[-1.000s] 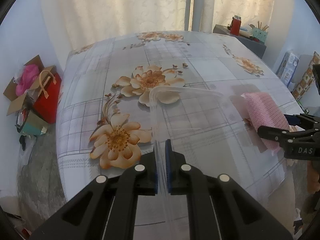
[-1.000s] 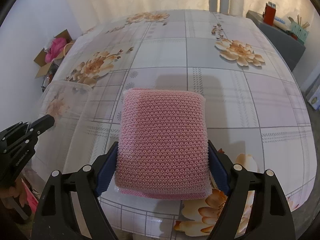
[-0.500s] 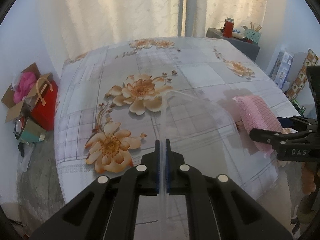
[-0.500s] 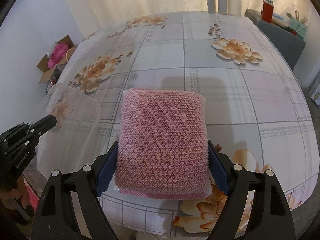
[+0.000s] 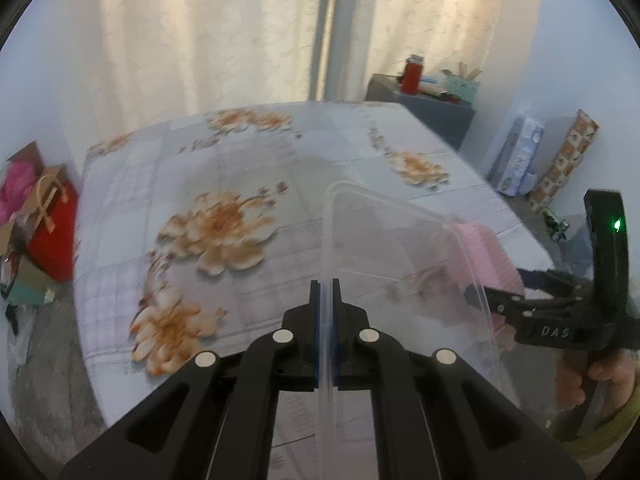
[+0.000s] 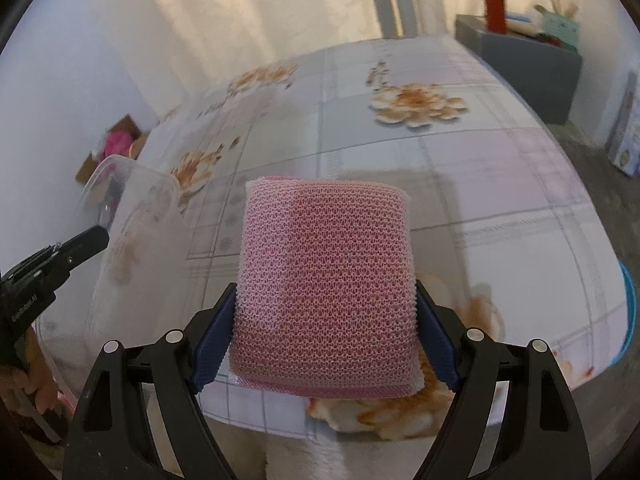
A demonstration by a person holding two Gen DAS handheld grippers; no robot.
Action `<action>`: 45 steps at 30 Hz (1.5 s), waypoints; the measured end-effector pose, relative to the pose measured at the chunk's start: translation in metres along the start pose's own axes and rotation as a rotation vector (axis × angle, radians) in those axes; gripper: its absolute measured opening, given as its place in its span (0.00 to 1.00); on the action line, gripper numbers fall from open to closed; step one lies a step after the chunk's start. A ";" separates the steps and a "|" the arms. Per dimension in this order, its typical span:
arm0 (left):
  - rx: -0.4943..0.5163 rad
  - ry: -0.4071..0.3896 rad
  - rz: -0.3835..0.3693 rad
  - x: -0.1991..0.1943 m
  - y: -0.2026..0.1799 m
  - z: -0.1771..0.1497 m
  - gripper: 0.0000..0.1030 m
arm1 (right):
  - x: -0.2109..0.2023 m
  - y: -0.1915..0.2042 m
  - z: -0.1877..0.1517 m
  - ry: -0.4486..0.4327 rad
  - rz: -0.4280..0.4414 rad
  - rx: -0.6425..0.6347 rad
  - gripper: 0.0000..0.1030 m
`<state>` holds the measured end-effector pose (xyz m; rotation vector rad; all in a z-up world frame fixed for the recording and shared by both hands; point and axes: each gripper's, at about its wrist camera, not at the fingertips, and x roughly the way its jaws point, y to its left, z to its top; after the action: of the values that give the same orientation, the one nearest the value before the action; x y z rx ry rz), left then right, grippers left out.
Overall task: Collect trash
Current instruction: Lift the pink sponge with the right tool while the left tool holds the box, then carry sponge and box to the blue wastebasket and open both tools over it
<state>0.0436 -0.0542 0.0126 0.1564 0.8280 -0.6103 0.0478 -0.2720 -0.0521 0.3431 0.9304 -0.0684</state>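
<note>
My left gripper [image 5: 326,284] is shut on the thin edge of a clear plastic container [image 5: 400,240], which stands edge-on and tilted above the floral tablecloth [image 5: 240,168]. In the right wrist view that container [image 6: 136,208] hangs at the left with the left gripper [image 6: 92,238] clamped on it. My right gripper [image 6: 324,296] is shut on a pink mesh sponge [image 6: 324,280], its blue pads pressed on both sides, held over the table's near edge. Through the clear plastic, the left wrist view shows the sponge [image 5: 488,248] and the right gripper [image 5: 492,296] close on the right.
A cardboard box and a red bag [image 5: 52,220] sit on the floor left of the table. A grey cabinet [image 5: 424,108] with a red flask stands at the back right, patterned boxes [image 5: 520,160] beside it. A blue rim [image 6: 628,312] shows at the right edge.
The left gripper has risen and lifted the clear container off the cloth, tipping it up. The right gripper has drawn back and moved sideways with the sponge still gripped.
</note>
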 end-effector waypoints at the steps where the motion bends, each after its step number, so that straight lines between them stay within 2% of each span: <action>1: 0.012 -0.005 -0.015 0.000 -0.007 0.005 0.03 | -0.005 -0.005 -0.002 -0.011 -0.002 0.016 0.75; 9: 0.126 -0.025 -0.149 0.010 -0.075 0.048 0.03 | -0.056 -0.064 -0.014 -0.137 -0.022 0.165 0.75; 13: 0.199 -0.015 -0.228 0.024 -0.129 0.073 0.03 | -0.092 -0.113 -0.030 -0.214 -0.057 0.271 0.75; 17: 0.260 0.022 -0.315 0.043 -0.187 0.091 0.03 | -0.126 -0.173 -0.052 -0.279 -0.138 0.383 0.75; 21: 0.339 0.098 -0.399 0.077 -0.262 0.104 0.03 | -0.150 -0.236 -0.079 -0.315 -0.214 0.511 0.75; 23: 0.389 0.167 -0.435 0.104 -0.309 0.105 0.03 | -0.158 -0.273 -0.097 -0.323 -0.262 0.581 0.75; 27: 0.463 0.306 -0.459 0.156 -0.385 0.094 0.03 | -0.158 -0.333 -0.123 -0.306 -0.309 0.689 0.75; 30: 0.501 0.418 -0.437 0.205 -0.439 0.082 0.03 | -0.143 -0.384 -0.139 -0.261 -0.313 0.765 0.75; 35: 0.530 0.561 -0.320 0.288 -0.504 0.058 0.03 | -0.106 -0.447 -0.147 -0.167 -0.251 0.849 0.75; 41: 0.563 0.628 -0.176 0.372 -0.547 0.030 0.04 | -0.054 -0.510 -0.144 -0.104 -0.149 0.946 0.75; 43: 0.557 0.627 -0.155 0.389 -0.549 0.025 0.04 | -0.038 -0.527 -0.137 -0.093 -0.131 0.963 0.75; 45: 0.544 0.619 -0.165 0.406 -0.554 0.023 0.08 | -0.035 -0.535 -0.135 -0.089 -0.132 0.965 0.76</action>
<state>-0.0447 -0.6974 -0.2121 0.8089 1.2616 -0.9566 -0.1870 -0.7367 -0.2375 1.1570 0.7784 -0.6610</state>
